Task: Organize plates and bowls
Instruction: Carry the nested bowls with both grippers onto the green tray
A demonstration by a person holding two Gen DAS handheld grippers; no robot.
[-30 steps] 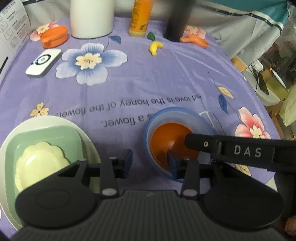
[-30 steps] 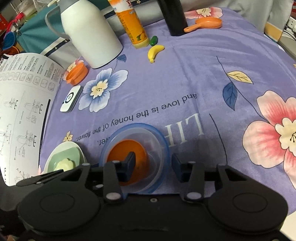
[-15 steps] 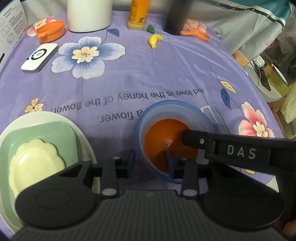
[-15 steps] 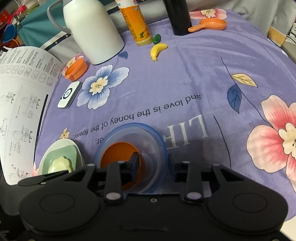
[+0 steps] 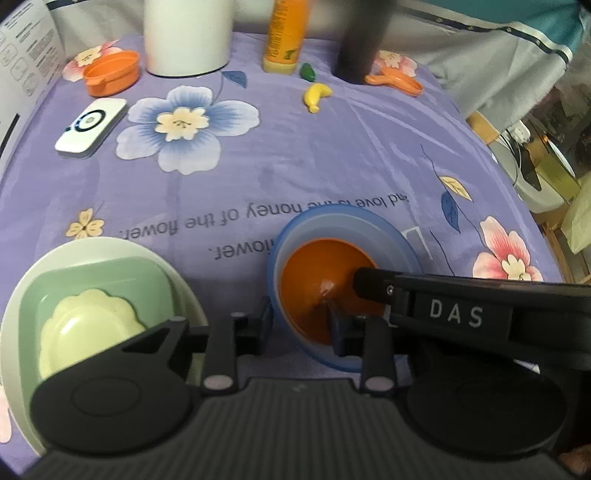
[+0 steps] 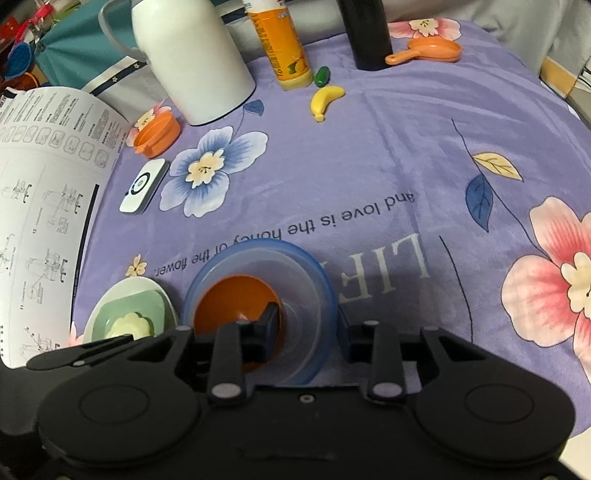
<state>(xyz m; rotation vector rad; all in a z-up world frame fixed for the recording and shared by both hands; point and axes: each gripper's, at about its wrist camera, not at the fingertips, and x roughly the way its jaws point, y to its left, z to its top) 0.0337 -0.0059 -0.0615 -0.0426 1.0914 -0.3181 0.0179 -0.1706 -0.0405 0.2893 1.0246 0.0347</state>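
A blue-rimmed clear bowl (image 5: 343,229) (image 6: 306,266) sits on the purple cloth with an orange bowl (image 5: 314,273) (image 6: 232,299) nested inside it. My left gripper (image 5: 299,325) straddles the near-left rim, one finger outside, one inside the orange bowl. My right gripper (image 6: 308,332) straddles the right rim of the blue bowl, its left finger beside the orange bowl. Both jaws stand apart around the rims. To the left, a white plate (image 5: 110,247) (image 6: 125,288) holds a green square dish (image 5: 92,280) (image 6: 122,310) and a pale scalloped dish (image 5: 85,325) (image 6: 129,326).
At the back stand a white jug (image 6: 192,55), an orange bottle (image 6: 280,48) and a dark cylinder (image 6: 369,33). An orange cup (image 6: 157,134), a white remote (image 6: 144,186), a toy banana (image 6: 325,101) and an orange toy pan (image 6: 428,51) lie around. A paper manual (image 6: 44,206) rests at left.
Both grippers have narrowed around the nested bowls' rims. The bowls look slightly raised and closer in the views; the plate stack has not moved.
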